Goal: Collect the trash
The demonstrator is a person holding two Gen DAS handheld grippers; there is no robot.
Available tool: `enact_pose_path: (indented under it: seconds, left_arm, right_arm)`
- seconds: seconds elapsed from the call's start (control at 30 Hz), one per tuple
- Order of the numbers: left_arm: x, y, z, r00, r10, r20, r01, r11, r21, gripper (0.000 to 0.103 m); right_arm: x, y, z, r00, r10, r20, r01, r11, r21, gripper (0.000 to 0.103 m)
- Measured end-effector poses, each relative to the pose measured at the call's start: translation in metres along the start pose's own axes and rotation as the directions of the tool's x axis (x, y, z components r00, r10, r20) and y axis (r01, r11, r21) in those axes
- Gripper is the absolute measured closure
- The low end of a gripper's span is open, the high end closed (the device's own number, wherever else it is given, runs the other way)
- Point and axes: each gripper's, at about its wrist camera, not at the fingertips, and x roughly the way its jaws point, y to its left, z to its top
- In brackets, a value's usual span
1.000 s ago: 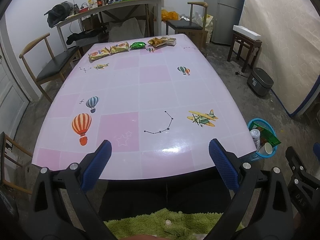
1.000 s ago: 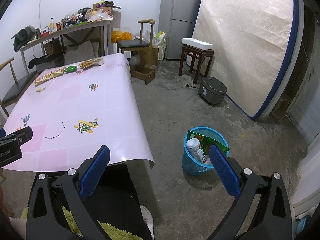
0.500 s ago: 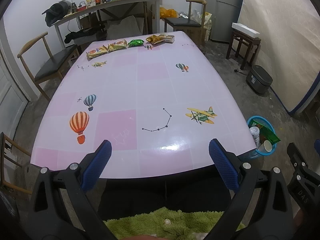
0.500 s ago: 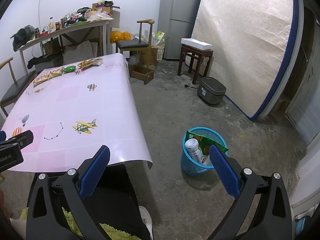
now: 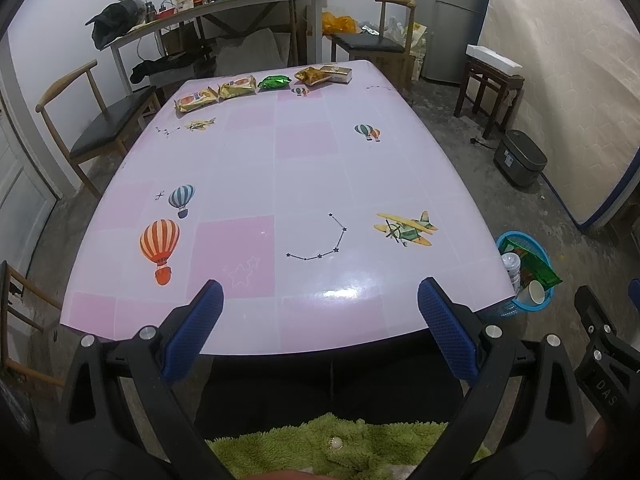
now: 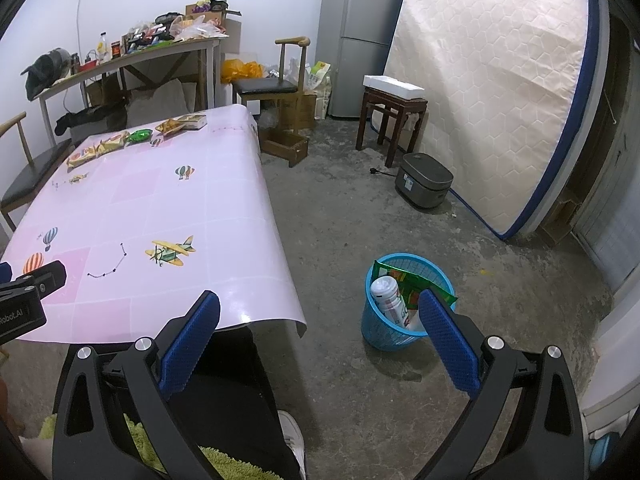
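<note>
The left gripper (image 5: 320, 312) is being held with its blue pads (image 5: 194, 332) spread wide, nothing between them, over the near edge of the pink table (image 5: 304, 176). The right gripper (image 6: 320, 312) is likewise being held spread and empty, above the floor between the table's corner and the blue trash basket (image 6: 384, 332). A white bottle (image 6: 386, 294) and a green wrapper (image 6: 412, 280) are being kept in the basket. 5 snack packets are lying in a row along the table's far edge: 2 yellow ones (image 5: 218, 94), 1 green (image 5: 274, 81), 1 orange (image 5: 310, 75) and 1 pale box (image 5: 339, 73).
</note>
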Motion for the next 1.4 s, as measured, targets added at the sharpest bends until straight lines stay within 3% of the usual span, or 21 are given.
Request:
enact_pose_path:
  seconds: [1.4]
  left_arm:
    - [-0.003,0.016,0.001,0.999,0.032,-0.009,-0.032,0.998,-0.052,0.009]
  right_arm:
    - [0.001,0.014,0.009,0.999,0.044,0.007,-0.043,0.998,-0.05,0.006]
